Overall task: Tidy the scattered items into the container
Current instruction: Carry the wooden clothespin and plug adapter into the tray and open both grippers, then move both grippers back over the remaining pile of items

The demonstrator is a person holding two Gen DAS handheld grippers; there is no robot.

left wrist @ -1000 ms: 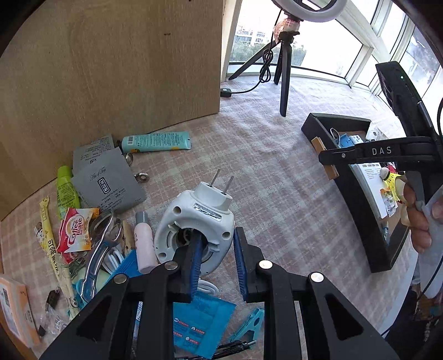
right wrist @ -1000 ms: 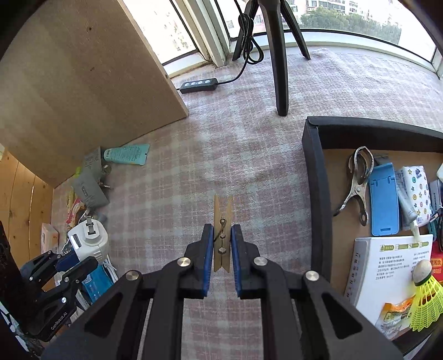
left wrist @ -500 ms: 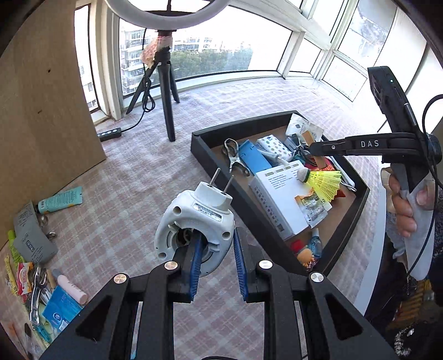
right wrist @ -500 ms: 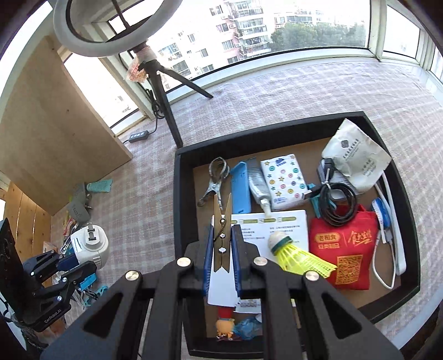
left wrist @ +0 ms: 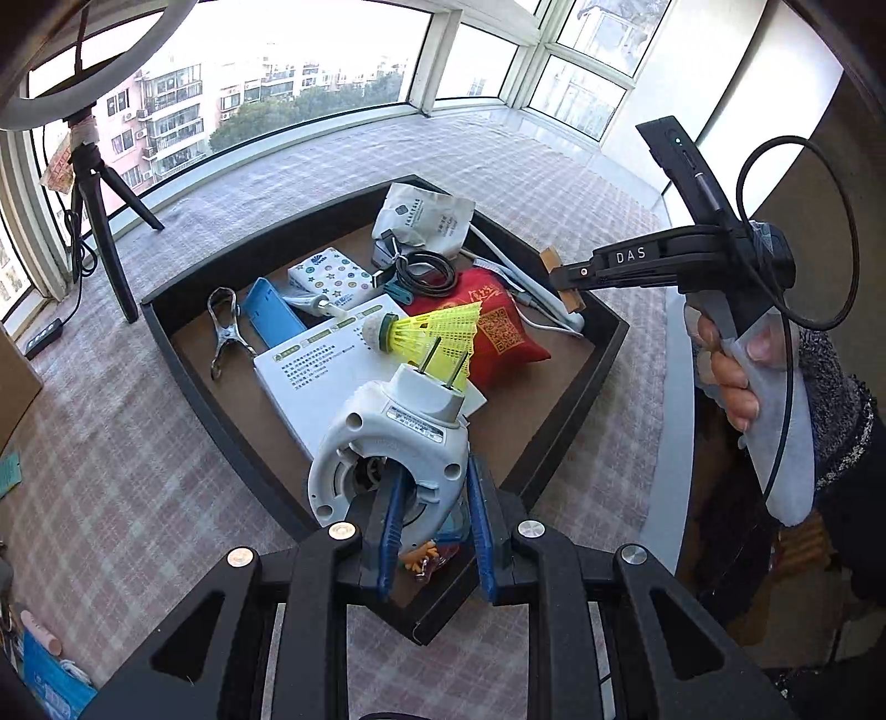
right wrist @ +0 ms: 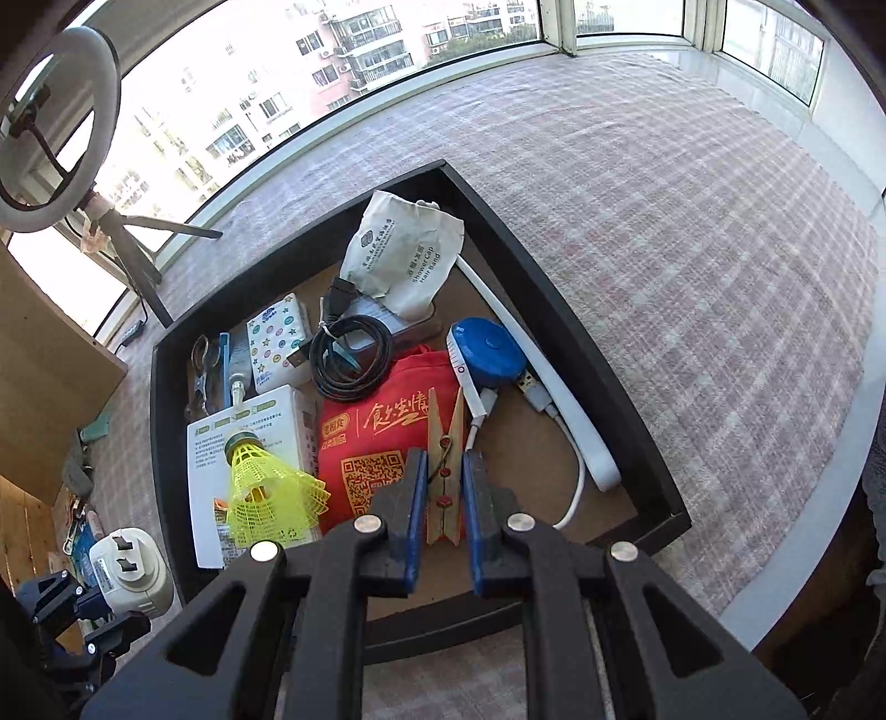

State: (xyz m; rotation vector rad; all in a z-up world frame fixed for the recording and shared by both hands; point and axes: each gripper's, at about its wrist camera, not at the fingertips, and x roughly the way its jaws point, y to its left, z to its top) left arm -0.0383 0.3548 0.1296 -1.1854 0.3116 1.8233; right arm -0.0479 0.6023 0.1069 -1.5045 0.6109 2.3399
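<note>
Black tray (left wrist: 183,354) now lies under both claws, while a second ago they were above the checked desk (left wrist: 99,443) beside it. Left claw (left wrist: 434,531) stays clamped on the white plug adapter (left wrist: 387,443) over the tray's near corner. Right claw (right wrist: 444,498) still pinches the wooden clothespin (right wrist: 446,443) above the red pouch (right wrist: 376,443).

A pink-and-grey checked cloth (right wrist: 664,232) covers the surface ahead of and beneath both viewpoints. Beyond it a curved bank of windows (left wrist: 310,72) lets in bright daylight, with apartment blocks (right wrist: 354,33) and trees outside. Far ahead to the left stands a ring light (right wrist: 50,127) on a black tripod (left wrist: 105,221), its cable running down to a power strip (left wrist: 43,338). A wooden panel (right wrist: 39,343) rises at the left edge.
</note>
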